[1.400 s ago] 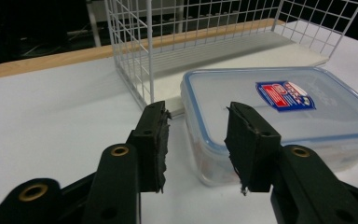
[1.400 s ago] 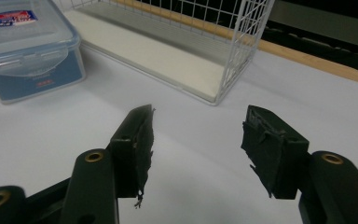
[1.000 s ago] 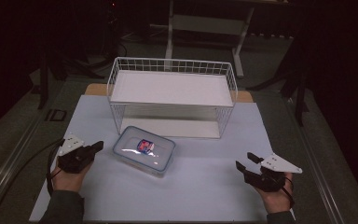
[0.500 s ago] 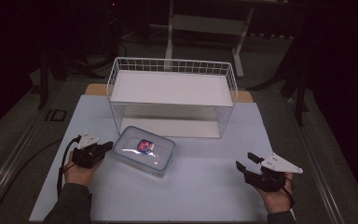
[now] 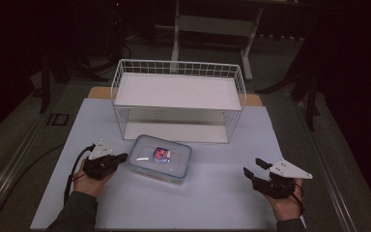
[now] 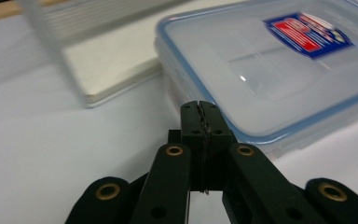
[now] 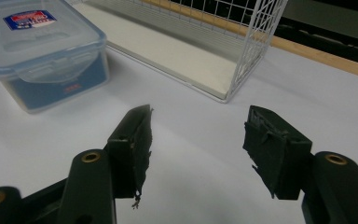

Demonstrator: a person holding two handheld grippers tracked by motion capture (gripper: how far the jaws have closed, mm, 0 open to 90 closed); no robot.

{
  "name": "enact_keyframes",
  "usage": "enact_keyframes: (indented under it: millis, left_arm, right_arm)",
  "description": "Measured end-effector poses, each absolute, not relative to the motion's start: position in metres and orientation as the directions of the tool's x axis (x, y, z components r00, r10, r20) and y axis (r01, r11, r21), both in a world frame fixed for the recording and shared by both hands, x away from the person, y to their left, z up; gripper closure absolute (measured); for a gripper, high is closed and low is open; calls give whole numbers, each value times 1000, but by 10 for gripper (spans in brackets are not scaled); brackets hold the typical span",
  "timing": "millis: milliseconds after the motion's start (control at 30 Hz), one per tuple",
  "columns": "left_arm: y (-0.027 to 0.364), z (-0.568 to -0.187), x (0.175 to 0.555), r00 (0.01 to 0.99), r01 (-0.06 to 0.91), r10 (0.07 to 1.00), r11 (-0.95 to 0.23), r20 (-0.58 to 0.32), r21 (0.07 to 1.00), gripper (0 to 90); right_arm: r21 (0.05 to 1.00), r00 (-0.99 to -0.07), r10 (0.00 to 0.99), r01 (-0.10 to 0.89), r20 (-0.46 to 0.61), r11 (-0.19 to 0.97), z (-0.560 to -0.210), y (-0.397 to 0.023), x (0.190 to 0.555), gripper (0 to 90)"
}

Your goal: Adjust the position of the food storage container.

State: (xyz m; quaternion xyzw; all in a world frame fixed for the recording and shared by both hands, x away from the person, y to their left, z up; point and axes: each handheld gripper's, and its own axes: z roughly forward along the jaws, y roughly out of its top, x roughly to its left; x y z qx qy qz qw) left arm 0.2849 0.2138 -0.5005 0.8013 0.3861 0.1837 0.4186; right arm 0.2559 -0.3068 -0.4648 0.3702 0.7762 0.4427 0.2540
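High view: on a pale table mat (image 5: 212, 203), a clear plastic food container (image 5: 160, 158) with a blue-rimmed snap lid and a red-and-blue label lies flat, just in front of a white wire shelf rack (image 5: 178, 99) and a little left of centre. The left gripper (image 5: 121, 158) sits low at the container's left end, its tips right at the rim, apparently placed to nudge or steady the box rather than to grasp it. The right gripper (image 5: 251, 169) rests well apart on the right of the mat, nothing near its tips; it looks to be waiting its turn.

Left gripper view: the jaws are pressed together with nothing between them, their joined tip at the corner of the container's lid (image 6: 279, 65); contact cannot be confirmed. The rack's bottom board (image 6: 116, 70) lies just beyond, close behind the box, so any push away from the person would soon meet it.

Right gripper view: the jaws stand apart and have just been opening a little, with only bare mat between them. The container (image 7: 42, 51) shows at upper left, its lid fully seated. The rack's wire corner post (image 7: 256, 51) and lower board (image 7: 168, 51) stand ahead; open mat separates this gripper from the box, and nothing blocks a reach toward it.
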Motion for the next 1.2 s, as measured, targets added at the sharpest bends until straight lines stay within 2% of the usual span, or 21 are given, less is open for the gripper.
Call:
enact_keyframes:
  millis: [200,433,533,833,1033,1200]
  left_arm:
    - [179,-496,276,712,432,702,-418,-18,799,895]
    - [156,-496,272,743,427,668,-421,-45,801,886]
    - [160,-495,273,734,447,674,-389,-81,806,795]
    - [166,-485,270,705,445,701,-322,-106,836,581]
    - [167,-480,268,680,435,723,-265,-121,860,486]
    - [166,-482,271,659,454,738,-241,-141,858,445]
  right_arm:
    - [875,-600,798,352,-61,332,-465,-305,257,408]
    - [878,-614,788,348,-53,330,-464,-296,261,408]
    - [880,-618,785,344,-49,326,-463,-294,262,410]
    - [894,-632,775,334,-24,300,-460,-284,264,412]
    - [892,-654,757,335,-12,303,-460,-274,270,407]
    - [888,-669,743,336,-9,313,-461,-268,273,404]
